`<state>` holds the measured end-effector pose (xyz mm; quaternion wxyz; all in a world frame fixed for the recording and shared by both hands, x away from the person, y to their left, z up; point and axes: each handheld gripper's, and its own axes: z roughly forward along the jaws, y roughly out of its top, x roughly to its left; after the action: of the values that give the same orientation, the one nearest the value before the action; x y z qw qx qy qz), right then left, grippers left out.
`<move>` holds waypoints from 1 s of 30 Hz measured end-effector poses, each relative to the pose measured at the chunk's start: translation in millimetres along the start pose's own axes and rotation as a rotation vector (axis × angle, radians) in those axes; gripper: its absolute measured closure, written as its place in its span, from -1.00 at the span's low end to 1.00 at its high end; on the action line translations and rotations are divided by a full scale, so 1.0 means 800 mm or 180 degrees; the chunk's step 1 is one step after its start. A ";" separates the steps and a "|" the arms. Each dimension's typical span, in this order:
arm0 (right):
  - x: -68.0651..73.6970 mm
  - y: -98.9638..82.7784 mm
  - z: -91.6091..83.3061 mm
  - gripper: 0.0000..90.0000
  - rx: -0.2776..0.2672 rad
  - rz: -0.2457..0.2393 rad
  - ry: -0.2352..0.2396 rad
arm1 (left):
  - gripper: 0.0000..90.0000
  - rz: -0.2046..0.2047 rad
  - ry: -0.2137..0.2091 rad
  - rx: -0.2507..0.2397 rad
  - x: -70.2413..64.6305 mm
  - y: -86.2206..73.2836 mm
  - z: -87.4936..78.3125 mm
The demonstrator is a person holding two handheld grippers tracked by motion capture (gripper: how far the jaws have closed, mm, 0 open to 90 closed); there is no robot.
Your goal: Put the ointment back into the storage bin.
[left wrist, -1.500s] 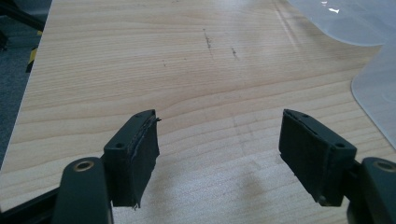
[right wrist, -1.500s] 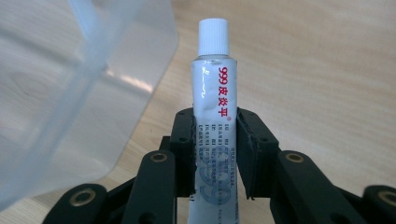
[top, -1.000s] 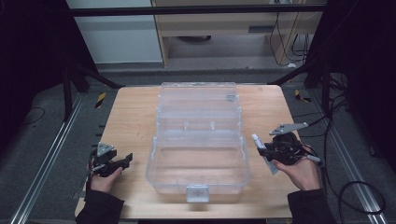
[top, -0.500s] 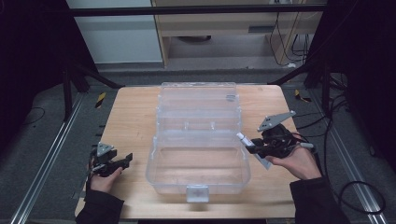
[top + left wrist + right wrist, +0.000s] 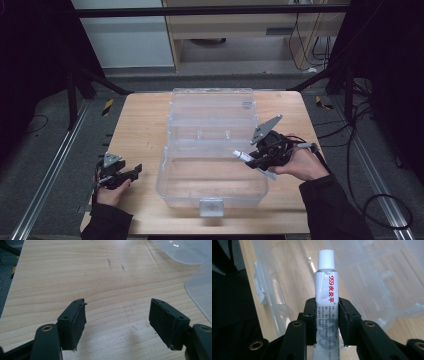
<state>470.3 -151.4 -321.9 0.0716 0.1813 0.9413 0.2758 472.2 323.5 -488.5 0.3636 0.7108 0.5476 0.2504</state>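
Observation:
A clear plastic storage box (image 5: 212, 150) lies open in the middle of the wooden table (image 5: 140, 125), its lid folded back toward the far side. My right gripper (image 5: 246, 159) hangs over the box's right rim, shut on a white ointment tube (image 5: 326, 293) with red print and a white cap. The tube's cap (image 5: 237, 154) points left over the box's front compartment. In the right gripper view both pads squeeze the tube's lower half. My left gripper (image 5: 134, 171) rests at the table's front left, open, with only bare wood (image 5: 117, 307) between its jaws.
The box has a latch (image 5: 211, 206) at its front edge, near the table's front edge. A corner of the clear box (image 5: 200, 287) shows to the right in the left gripper view. Dark floor, metal rails and cables surround the table.
My right gripper has carried the tube leftward and upward, from beside the box's right wall to above its right rim. The left gripper has stayed still.

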 end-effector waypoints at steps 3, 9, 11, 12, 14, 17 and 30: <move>0.003 0.009 0.009 0.54 0.0110 -0.0096 0.0090 | -0.35 0.0005 0.0001 0.0000 0.000 0.000 0.000; 0.008 0.023 0.028 0.55 0.0342 -0.0273 0.0232 | -0.35 -0.0001 -0.0003 -0.0003 0.000 0.000 0.000; 0.010 0.026 0.035 0.54 0.0410 -0.0338 0.0286 | -0.35 -0.0001 -0.0004 -0.0003 0.000 0.000 0.000; 0.010 0.027 0.039 0.55 0.0440 -0.0374 0.0302 | -0.35 0.0000 -0.0004 -0.0003 0.000 0.000 0.000; 0.012 0.028 0.046 0.54 0.0496 -0.0448 0.0333 | -0.35 0.0000 -0.0006 -0.0004 0.000 0.000 0.000; 0.014 0.031 0.056 0.54 0.0561 -0.0520 0.0381 | -0.35 0.0000 -0.0004 -0.0003 0.000 0.000 0.000; 0.023 0.027 0.097 0.55 0.0712 -0.0755 0.0499 | -0.35 0.0018 0.0003 -0.0002 0.000 0.000 0.000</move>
<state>478.3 -89.3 -375.8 0.0093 0.0538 0.9835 0.1723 472.0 323.2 -488.2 0.3628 0.7121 0.5457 0.2519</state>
